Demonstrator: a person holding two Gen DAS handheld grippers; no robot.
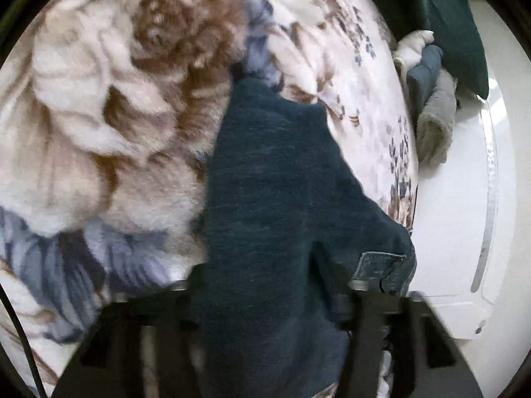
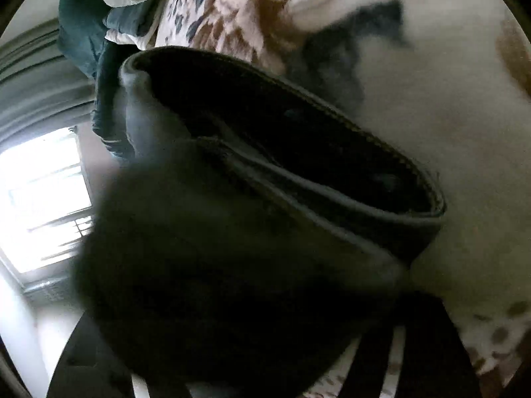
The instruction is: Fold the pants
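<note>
Lying between both grippers' fingers over the floral blanket [image 1: 99, 116], the dark pants [image 1: 275, 199], seemingly clamped.

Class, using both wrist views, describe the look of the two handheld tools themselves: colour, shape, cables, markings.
Both are black. The left tool shows two broad, flat, blocky fingers with angular cut-outs and pale metallic tips; a thin black cable runs up the frame's left edge. The right tool is mostly hidden by the dark pants; only flat black finger sections show. No markings, sleeves or hands are visible.
</note>
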